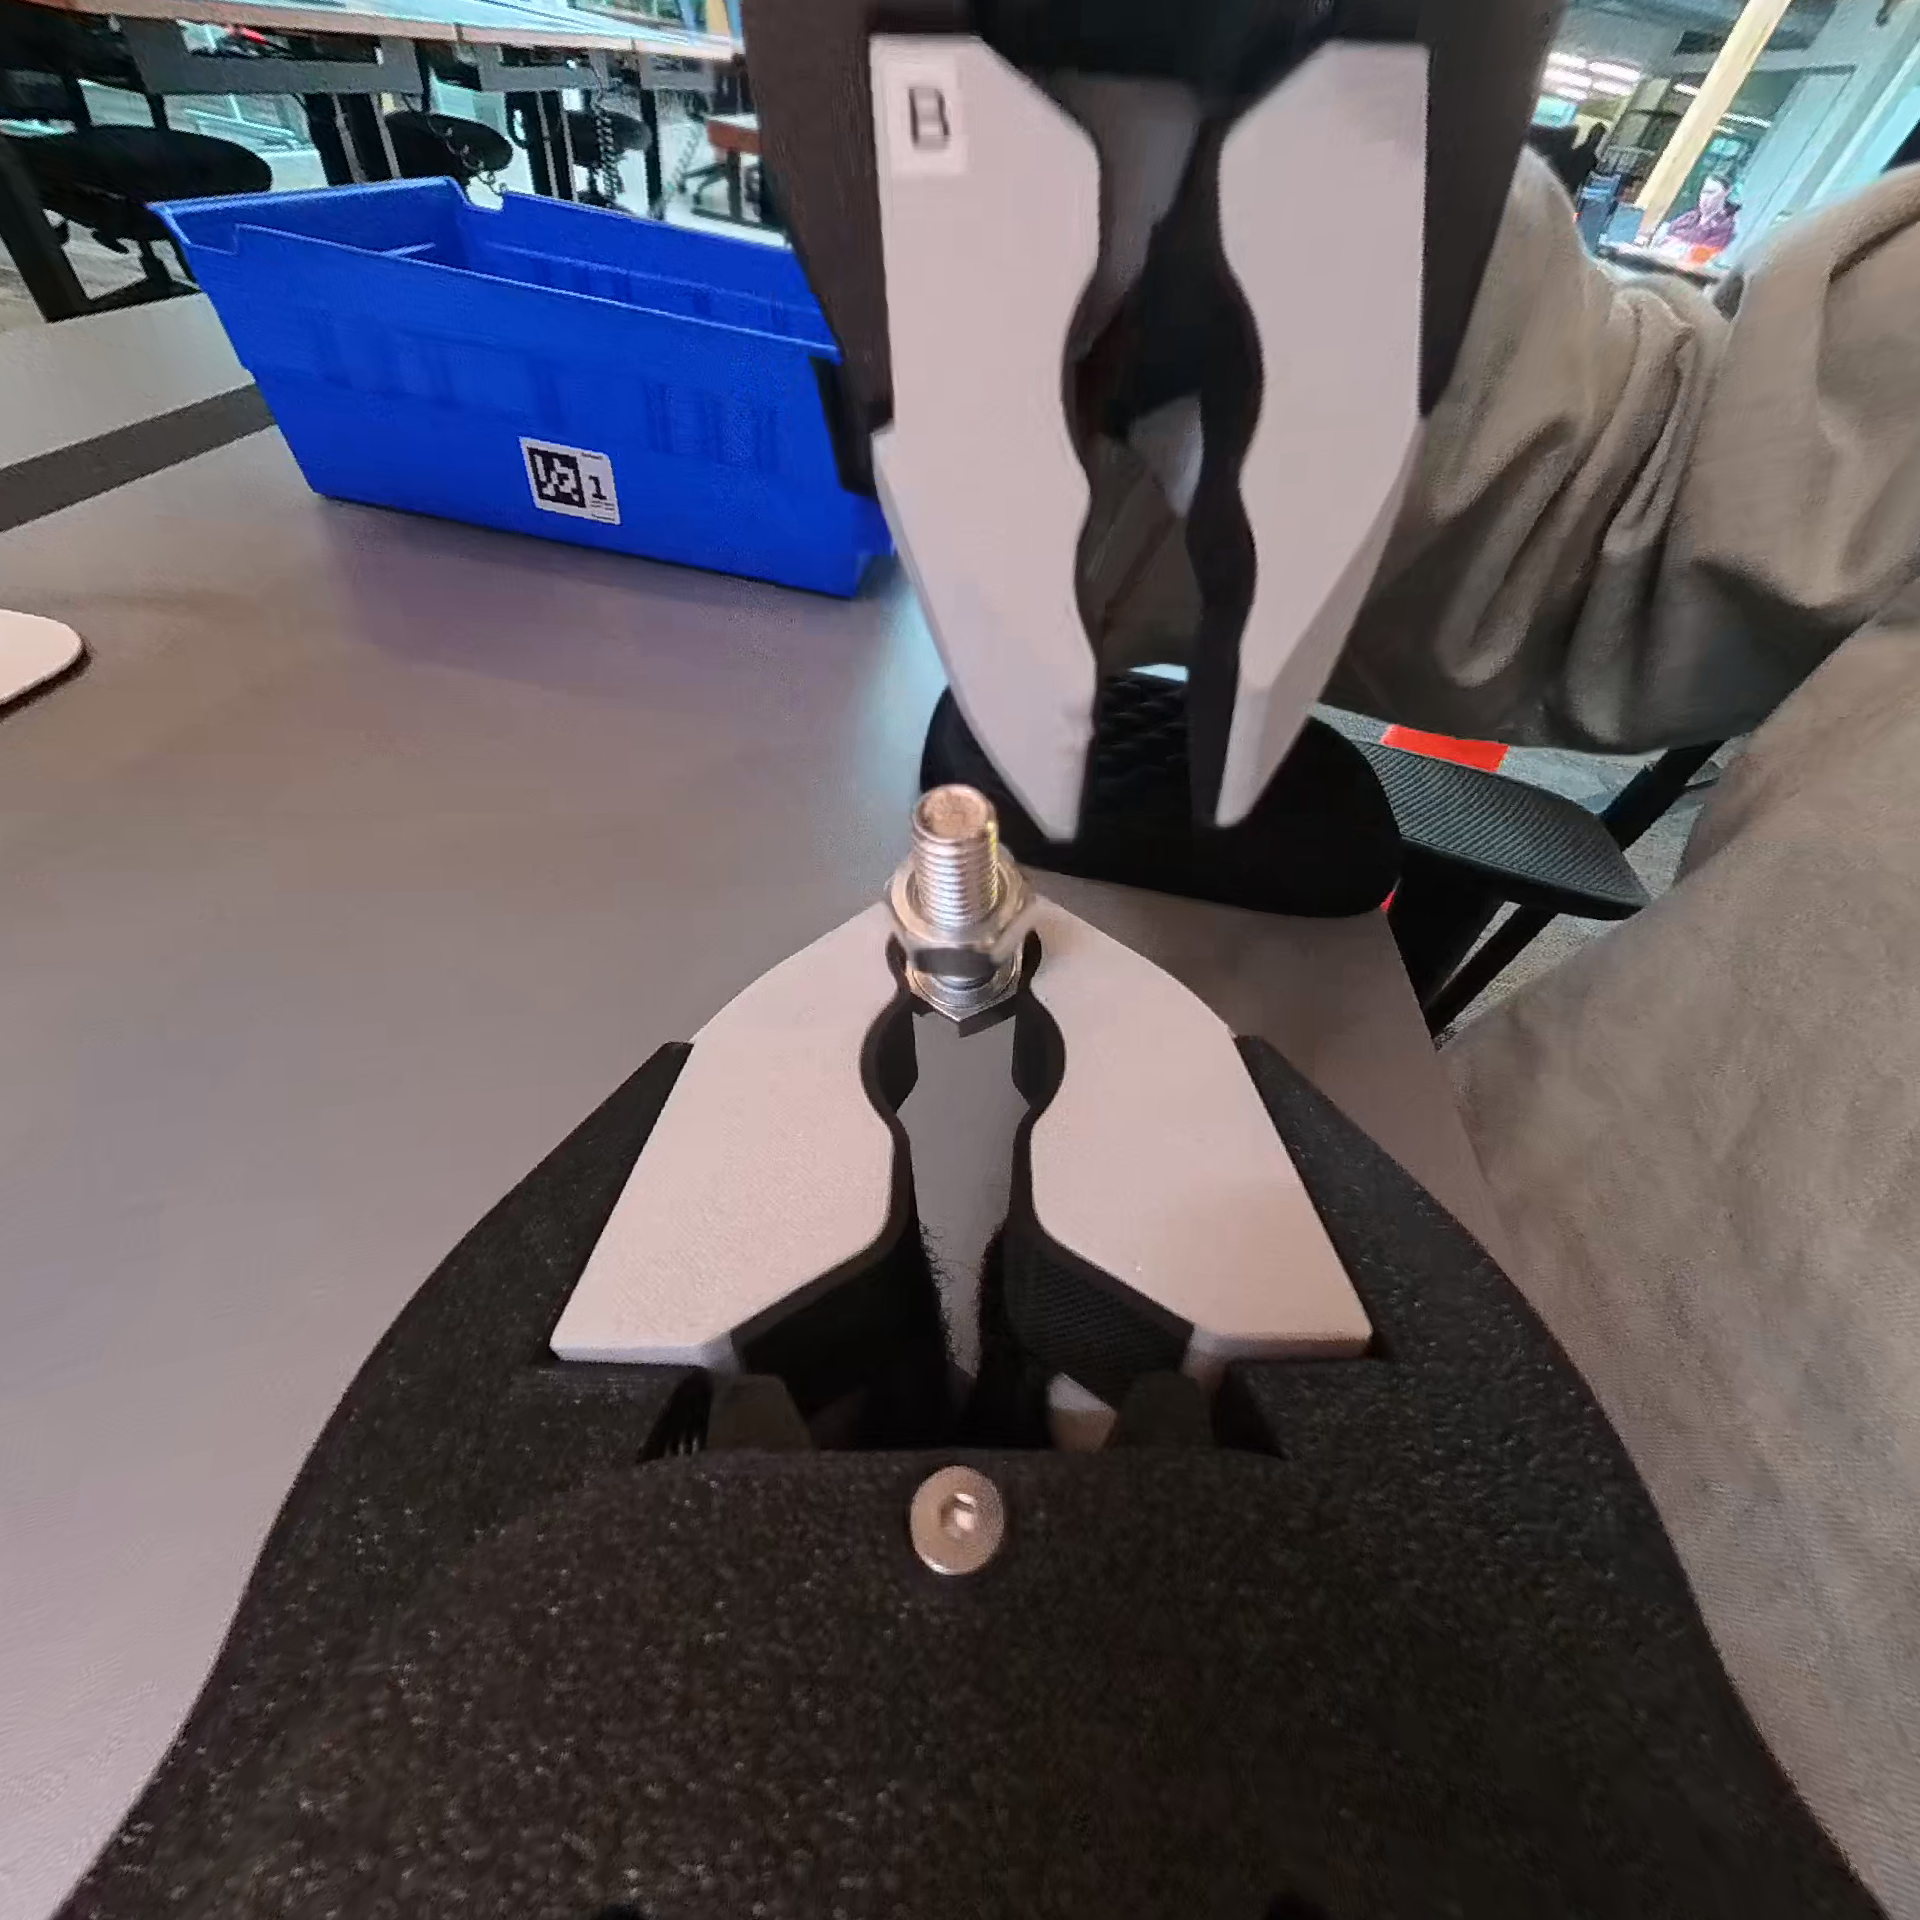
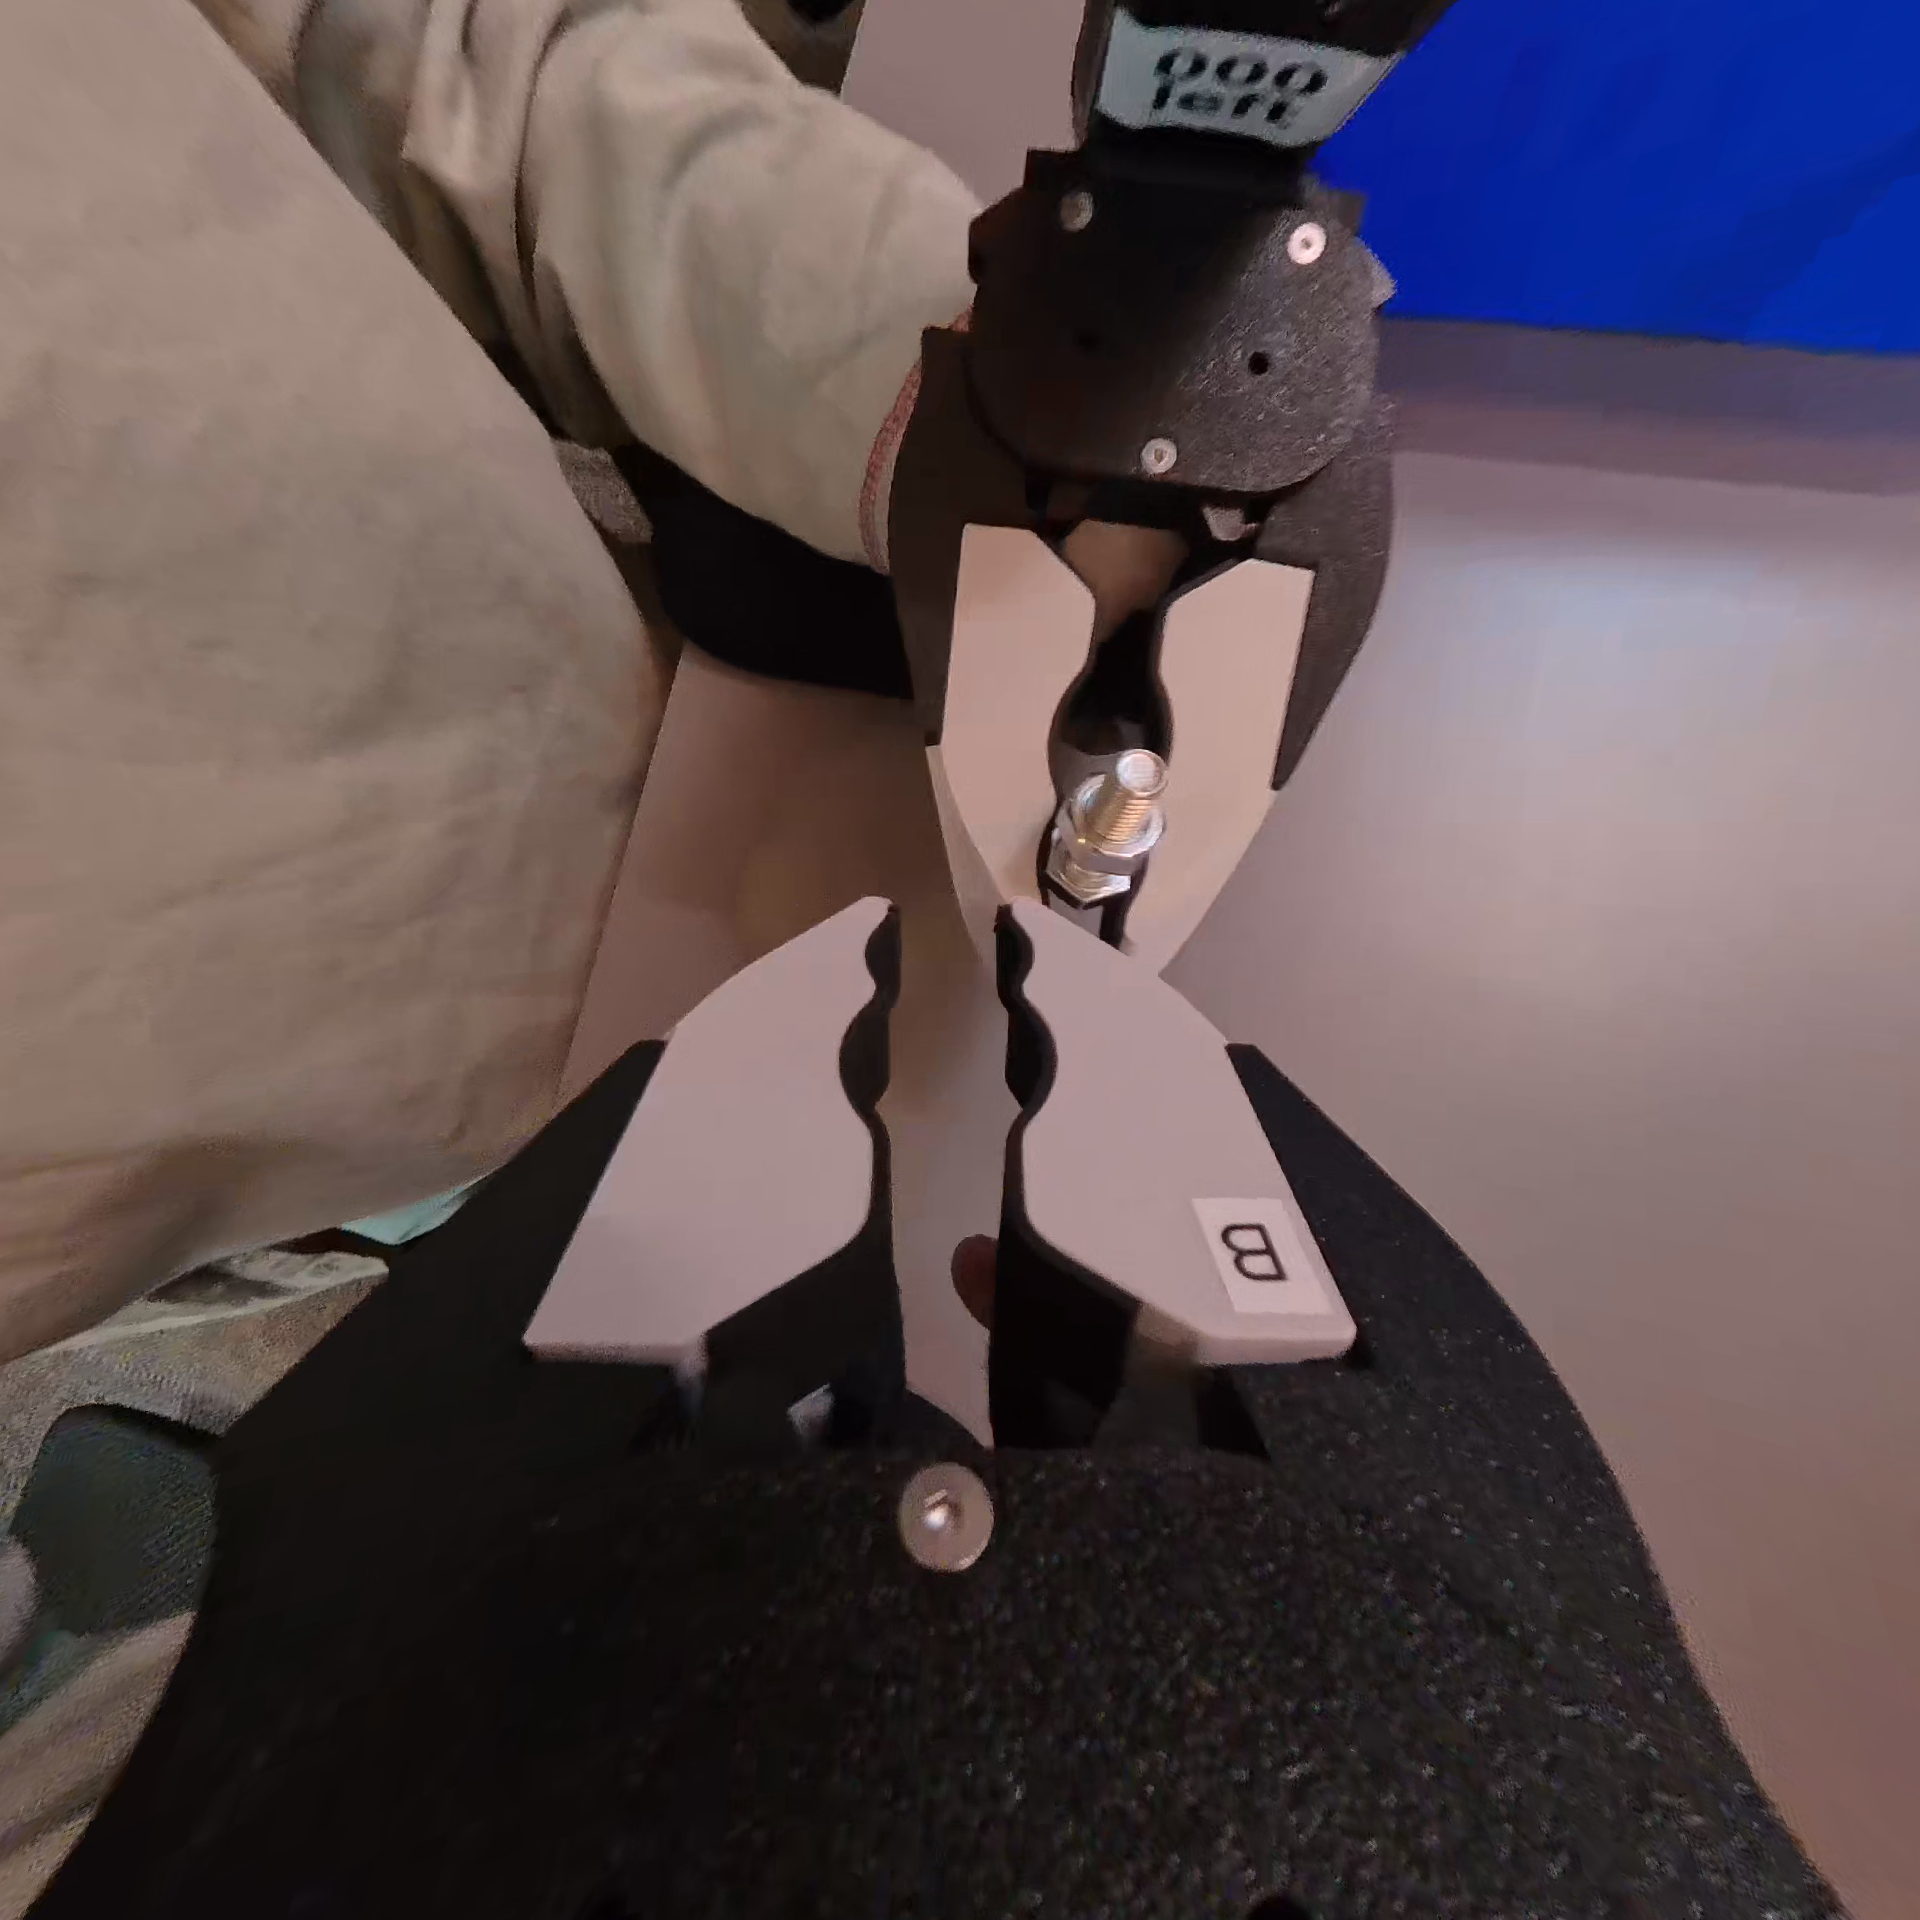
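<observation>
Left claw point(image 1: 961, 961) is gripping a steel bolt point(image 1: 956, 883) with nuts, while right claw point(image 2: 945, 914) is hovering close by, narrow and bare, over the grey worktop point(image 1: 416, 831).

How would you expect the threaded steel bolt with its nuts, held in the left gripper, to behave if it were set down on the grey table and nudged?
The bolt looks like solid metal, so probably stiff and heavy for its size. Its round threaded shank suggests it would roll, though the hex nuts may check that. The table looks smooth, so it might slide. The left gripper clamps it at the nuts.
</observation>
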A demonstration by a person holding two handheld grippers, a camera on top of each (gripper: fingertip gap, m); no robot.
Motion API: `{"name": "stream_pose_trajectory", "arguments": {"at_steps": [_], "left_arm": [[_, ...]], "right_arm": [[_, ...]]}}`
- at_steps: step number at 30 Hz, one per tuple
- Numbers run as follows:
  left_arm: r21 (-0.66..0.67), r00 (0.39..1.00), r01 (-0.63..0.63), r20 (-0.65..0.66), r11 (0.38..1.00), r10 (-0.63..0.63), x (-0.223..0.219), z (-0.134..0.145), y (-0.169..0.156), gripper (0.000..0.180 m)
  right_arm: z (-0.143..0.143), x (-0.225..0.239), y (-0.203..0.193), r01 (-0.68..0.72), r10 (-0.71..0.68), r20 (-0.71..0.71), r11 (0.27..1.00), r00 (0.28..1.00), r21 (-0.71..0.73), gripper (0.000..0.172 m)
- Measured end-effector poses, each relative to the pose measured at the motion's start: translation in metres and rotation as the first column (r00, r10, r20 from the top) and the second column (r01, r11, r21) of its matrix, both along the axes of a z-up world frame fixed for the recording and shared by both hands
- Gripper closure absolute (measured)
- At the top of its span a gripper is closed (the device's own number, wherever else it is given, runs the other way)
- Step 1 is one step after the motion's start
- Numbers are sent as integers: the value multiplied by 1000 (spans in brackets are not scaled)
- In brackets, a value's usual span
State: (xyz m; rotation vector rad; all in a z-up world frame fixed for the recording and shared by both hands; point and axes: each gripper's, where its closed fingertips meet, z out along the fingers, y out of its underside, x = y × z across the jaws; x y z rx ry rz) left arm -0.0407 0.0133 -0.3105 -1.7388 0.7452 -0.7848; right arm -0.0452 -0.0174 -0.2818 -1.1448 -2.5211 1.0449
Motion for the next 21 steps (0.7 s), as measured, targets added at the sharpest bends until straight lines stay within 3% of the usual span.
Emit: {"name": "stream_pose_trajectory", "arguments": {"at_steps": [1, 4, 11, 14, 17, 21], "left_arm": [[0, 1000, 2, -5, 1000, -2, 0, -1, 0, 167], [-2, 999, 5, -34, 1000, -5, 3, -4, 0, 167], [4, 997, 12, -81, 1000, -11, 6, -8, -1, 167], [21, 997, 0, -82, 1000, 2, 5, -6, -1, 167], [52, 999, -32, -18, 998, 33, -1, 3, 0, 139], [86, 991, -106, 92, 991, 98, -14, 18, 4, 112]], "right_arm": [[4, -2, 5, 28, -28, -16, 1000, 999, 10, 155], [8, -17, 11, 62, -56, -81, 996, 995, 68, 130], [4, -29, 8, -6, 11, -34, 989, 999, 149, 162], [6, -26, 10, -11, 20, -60, 987, 998, 158, 162], [24, -17, 31, 80, -60, -127, 984, 990, 159, 163], [62, 26, 123, 357, -325, -182, 915, 928, 188, 162]]}}
